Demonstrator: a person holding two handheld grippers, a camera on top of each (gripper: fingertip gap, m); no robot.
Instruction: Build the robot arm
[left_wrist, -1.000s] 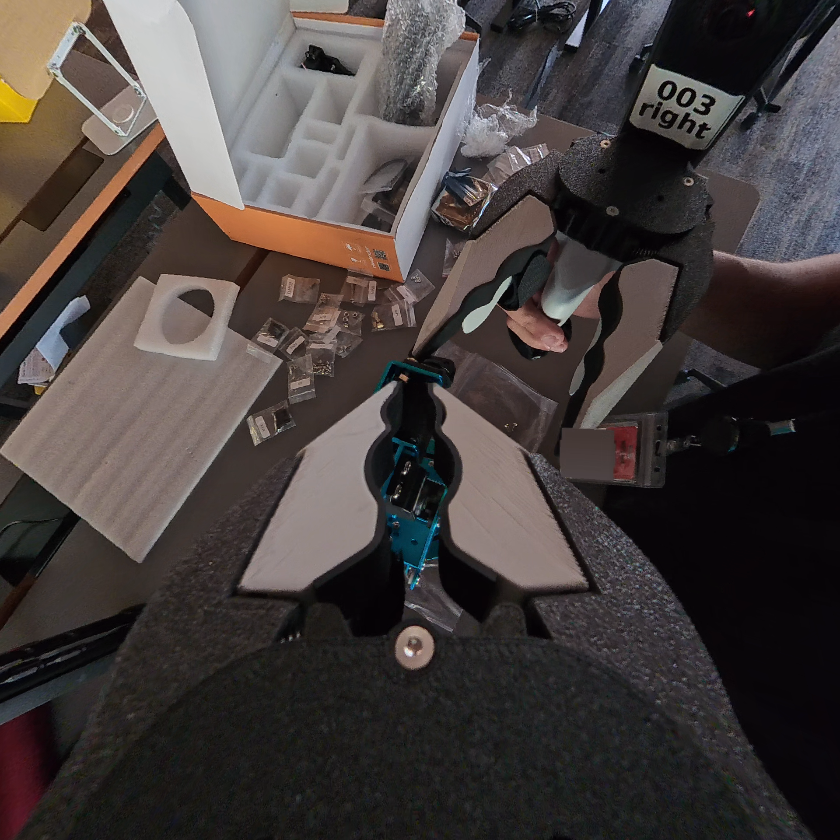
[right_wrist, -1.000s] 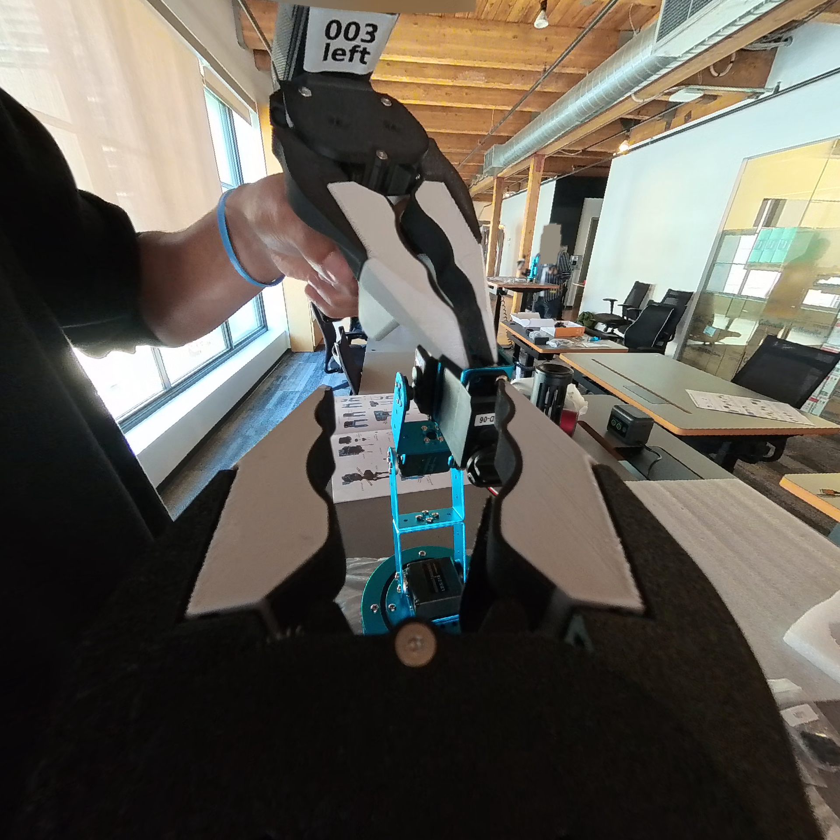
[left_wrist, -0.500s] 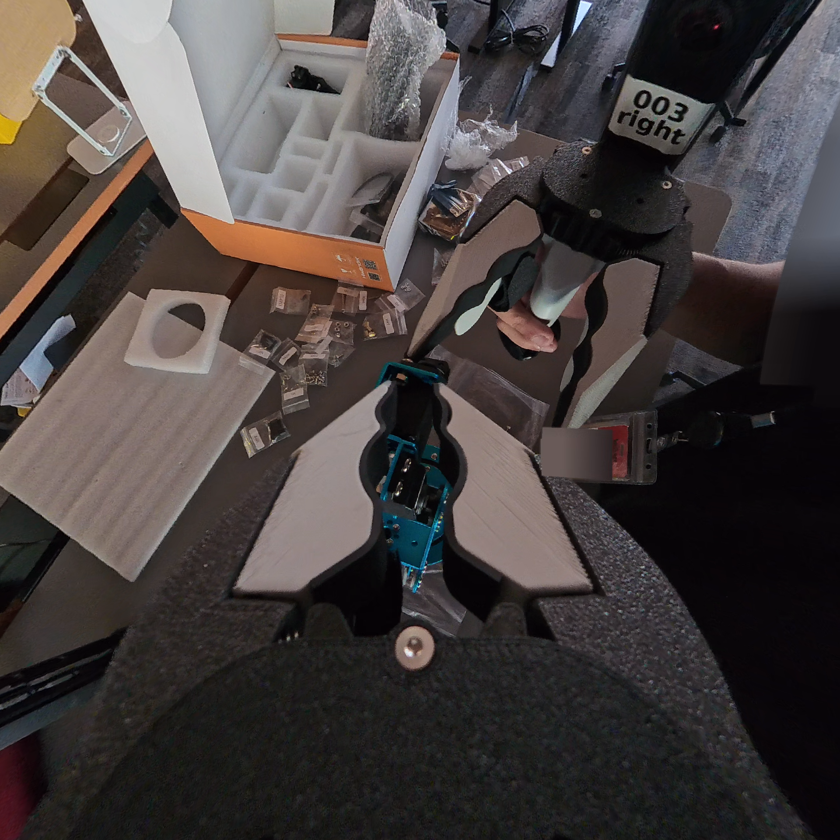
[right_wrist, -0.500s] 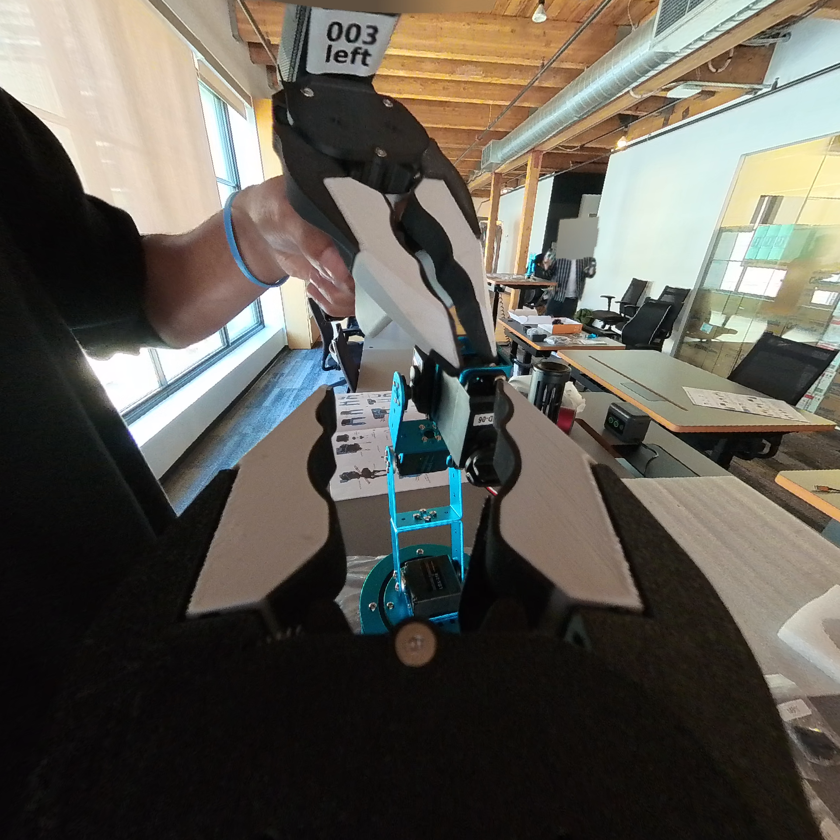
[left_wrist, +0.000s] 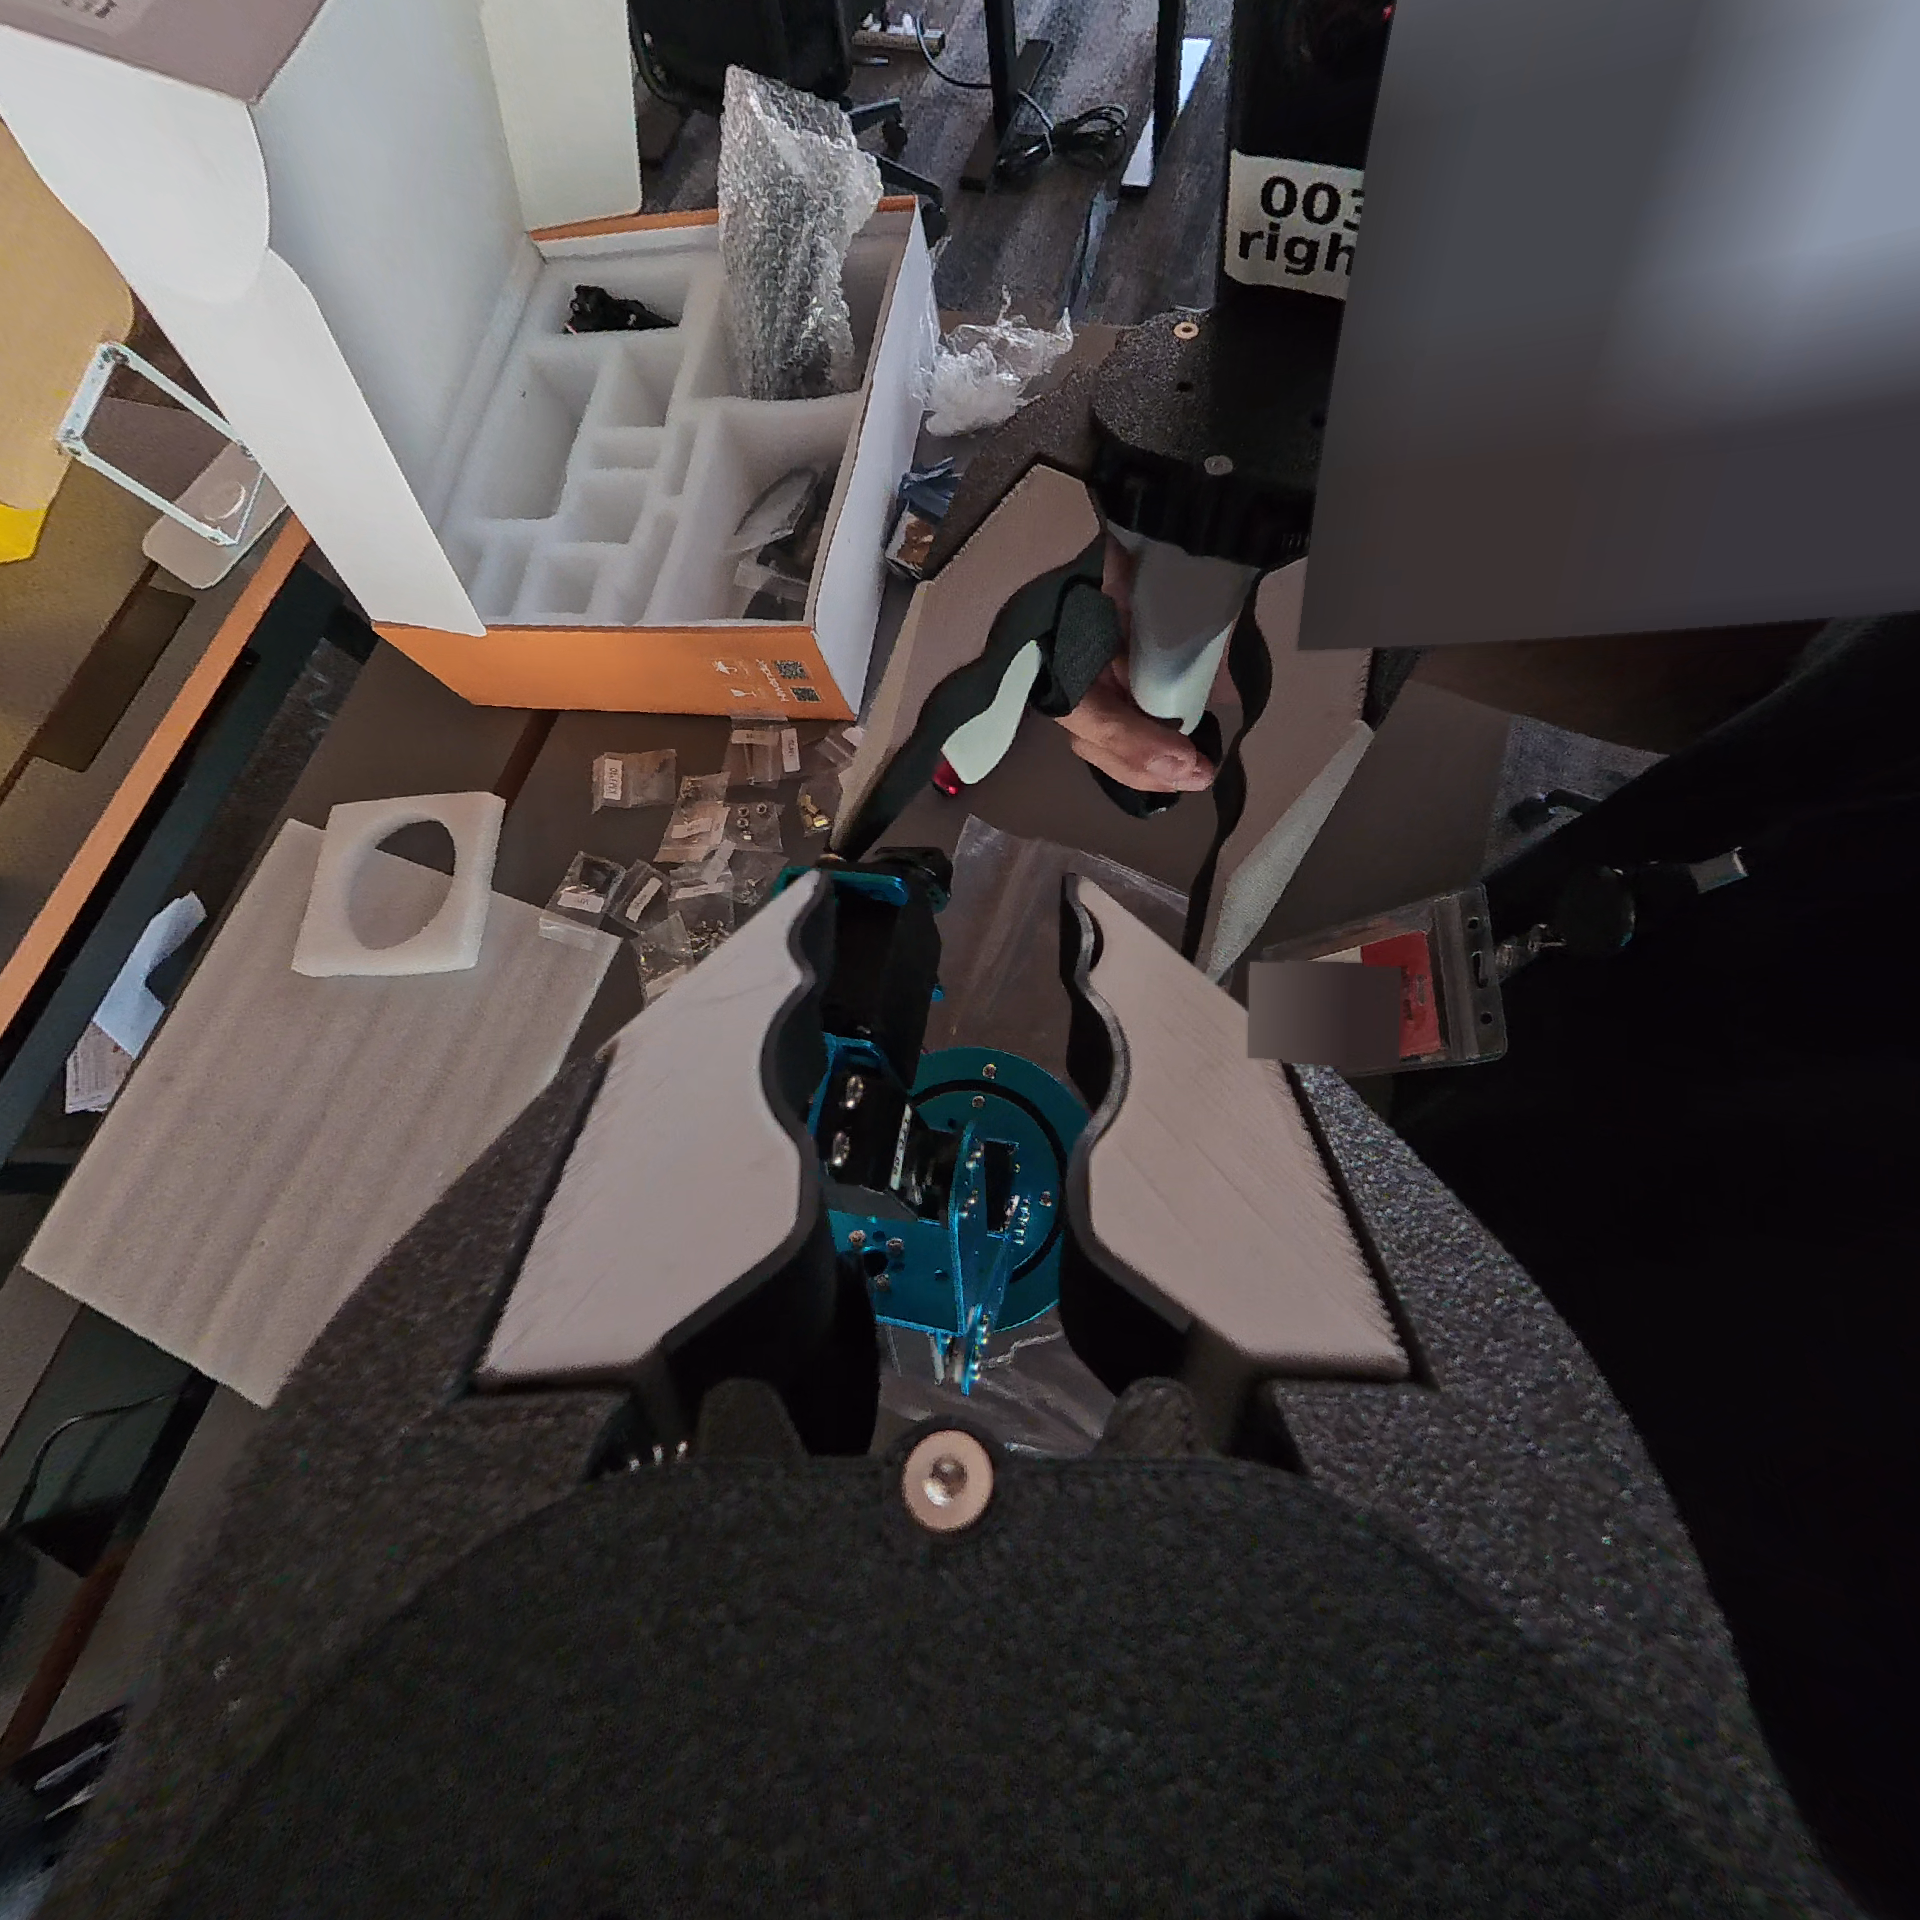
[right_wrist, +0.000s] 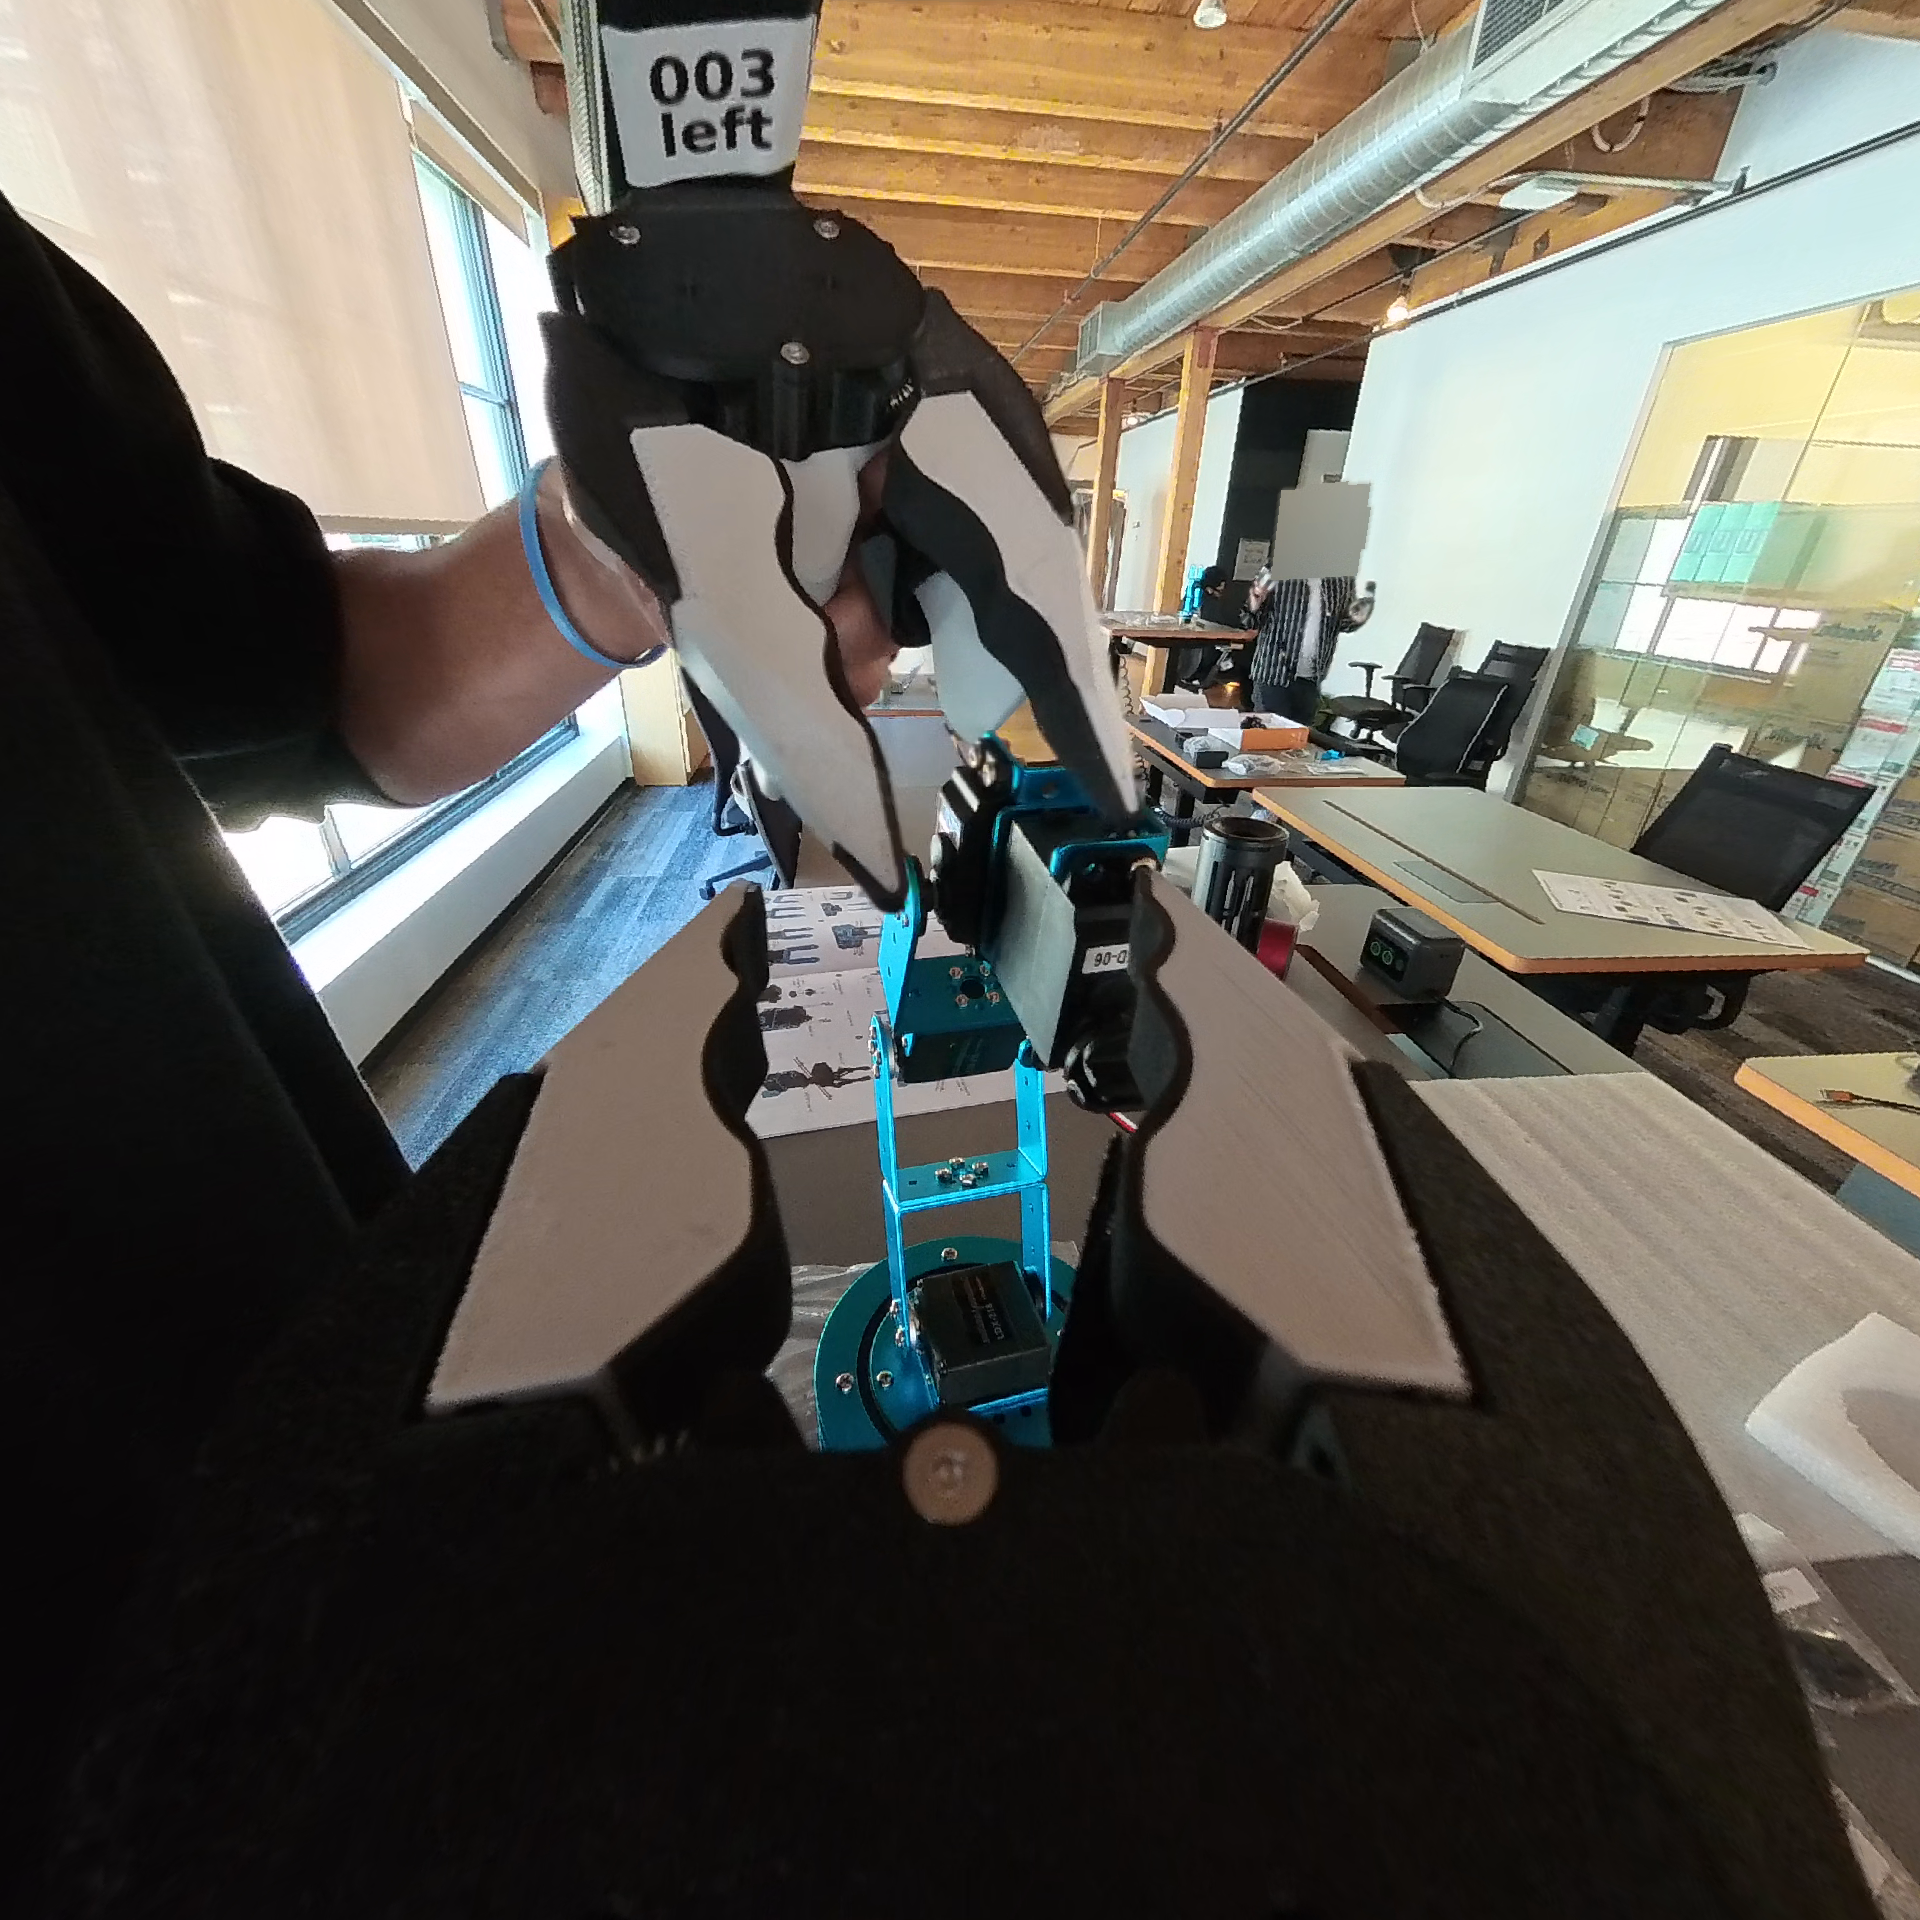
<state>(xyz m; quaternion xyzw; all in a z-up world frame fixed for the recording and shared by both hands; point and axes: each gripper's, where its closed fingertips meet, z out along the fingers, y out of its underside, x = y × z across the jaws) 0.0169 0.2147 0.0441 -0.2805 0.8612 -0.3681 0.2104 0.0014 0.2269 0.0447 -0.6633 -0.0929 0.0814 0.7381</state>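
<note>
A small blue metal robot arm (right_wrist: 958, 1184) with black servos stands on a round blue base (left_wrist: 992, 1091) on the dark table. My left gripper (left_wrist: 940, 883) is open and points down over it. Its fingertips straddle the black servo (right_wrist: 1039, 935) at the arm's top, and its left finger lies beside that servo (left_wrist: 883, 966). It also shows from above in the right wrist view (right_wrist: 1008, 847). My right gripper (right_wrist: 945, 894) is open and level with the arm's upper joint. Its right finger rests against the servo. It also shows in the left wrist view (left_wrist: 1029, 894).
A white and orange box (left_wrist: 644, 665) with foam compartments and bubble wrap (left_wrist: 790, 239) stands behind. Small bags of screws (left_wrist: 707, 831), a foam sheet (left_wrist: 291, 1122) and a foam square with a hole (left_wrist: 395, 883) lie left. A printed sheet (right_wrist: 821, 997) lies beyond the arm. The grippers are tip to tip, or close to it.
My left gripper was shut on the top of the blue arm and has now opened around it. The right gripper has kept its opening and place.
</note>
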